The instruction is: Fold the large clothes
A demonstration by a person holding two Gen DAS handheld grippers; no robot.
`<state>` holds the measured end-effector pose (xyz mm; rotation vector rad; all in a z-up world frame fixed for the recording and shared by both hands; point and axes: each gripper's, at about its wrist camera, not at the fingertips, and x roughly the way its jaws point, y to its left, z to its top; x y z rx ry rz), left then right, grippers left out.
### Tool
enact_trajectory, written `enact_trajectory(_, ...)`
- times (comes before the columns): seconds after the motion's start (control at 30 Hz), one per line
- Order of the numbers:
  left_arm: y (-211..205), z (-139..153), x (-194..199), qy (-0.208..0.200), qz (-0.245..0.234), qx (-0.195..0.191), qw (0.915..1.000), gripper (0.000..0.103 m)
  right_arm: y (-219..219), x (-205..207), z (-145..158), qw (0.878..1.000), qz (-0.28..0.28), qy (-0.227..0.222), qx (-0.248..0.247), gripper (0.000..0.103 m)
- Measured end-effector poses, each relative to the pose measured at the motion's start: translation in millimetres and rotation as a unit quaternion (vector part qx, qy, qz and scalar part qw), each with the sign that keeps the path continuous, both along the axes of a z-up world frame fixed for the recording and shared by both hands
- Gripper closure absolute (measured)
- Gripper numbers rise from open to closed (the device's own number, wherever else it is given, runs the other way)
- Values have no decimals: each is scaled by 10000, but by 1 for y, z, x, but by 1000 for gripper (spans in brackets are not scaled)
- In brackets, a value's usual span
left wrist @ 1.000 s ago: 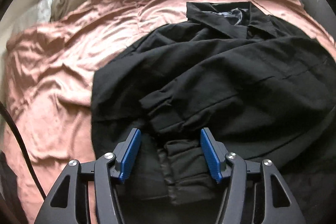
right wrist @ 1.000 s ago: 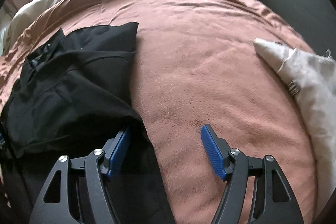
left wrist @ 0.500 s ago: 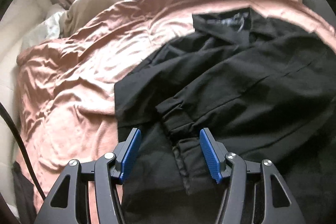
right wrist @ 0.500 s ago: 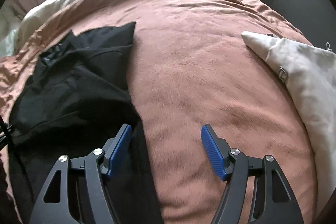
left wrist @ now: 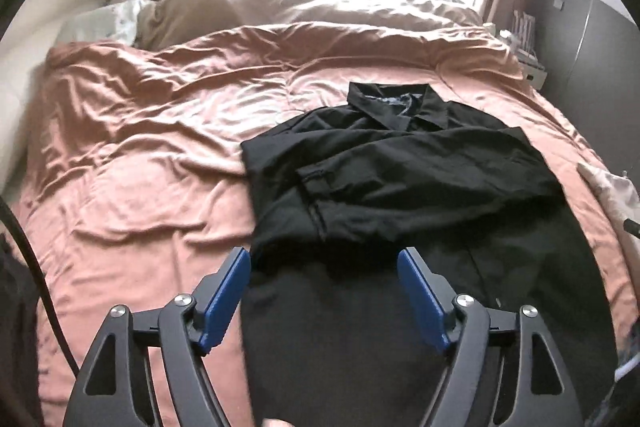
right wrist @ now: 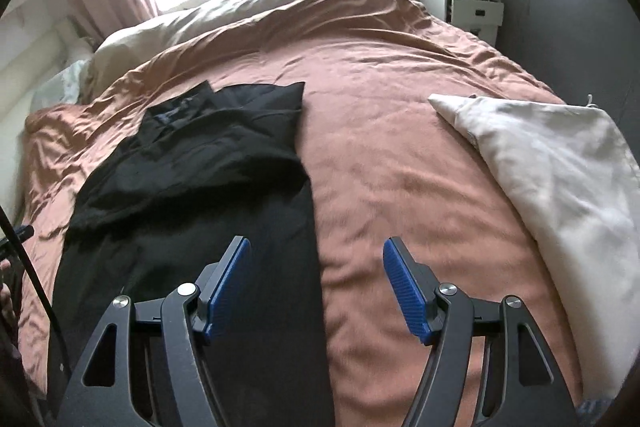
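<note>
Centrally, at frame centre on the bed [left wrist: 140,155], the black shirt [left wrist: 400,179] lies sleeves-in; left gripper [left wrist: 324,291] and right gripper [right wrist: 316,283], both spread and empty, hover low, presumably for the next fold.

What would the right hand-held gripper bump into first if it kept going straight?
Probably the pinkish-brown bedspread, right beside the black shirt's edge. The right hand-held gripper is open and empty; depth is hard to judge.

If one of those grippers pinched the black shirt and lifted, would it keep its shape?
Probably not. The black shirt lies creased and draped over itself, so it would likely sag and unfold. It looks thin, so probably light. On the rumpled blanket it might drag rather than slide.
</note>
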<state>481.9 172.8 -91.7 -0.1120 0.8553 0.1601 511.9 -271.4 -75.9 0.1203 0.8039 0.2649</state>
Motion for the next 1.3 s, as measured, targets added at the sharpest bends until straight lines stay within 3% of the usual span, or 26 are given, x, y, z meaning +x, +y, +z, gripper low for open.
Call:
enact_trajectory(0.13, -2, 25, -60, -235, 125, -191, 9995, 10, -8, -47, 13, 9999, 41, -105, -126, 36)
enact_trajectory(0.17, -2, 31, -72, -312, 163, -225, 9991, 3, -12, -60, 15, 9997, -4, -114, -211, 32)
enact_trajectory(0.2, -3, 37, -86, -406, 203, -257, 9986, 0, -11, -71, 19, 9996, -11, -111, -242, 22)
enact_trajectory(0.33, -11, 60, -146, -636, 392, -239, 9969, 0, -22, -116, 26, 9995, -34, -251, -175, 14)
enact_trajectory(0.4, -16, 67, -167, -627, 477, -230, 9966, 0, -31, -139, 30, 9993, -83, -362, -11, 0)
enact_trajectory(0.63, -34, 79, -241, -802, 420, -463, 9948, 0, -65, -200, 34, 9961, -145, -688, 526, 0)
enact_trajectory(0.77, -44, 78, -274, -918, 428, -528, 9935, 0, -74, -235, 28, 9950, -173, -910, 377, 0)
enact_trajectory(1.2, -69, 59, -353, -983, 580, -331, 9929, 0, -82, -297, -4, 9967, -52, -718, 377, 0)
enact_trajectory(1.3, -74, 50, -363, -968, 412, -320, 9939, 0, -79, -305, -10, 9967, -10, -764, 277, 0)
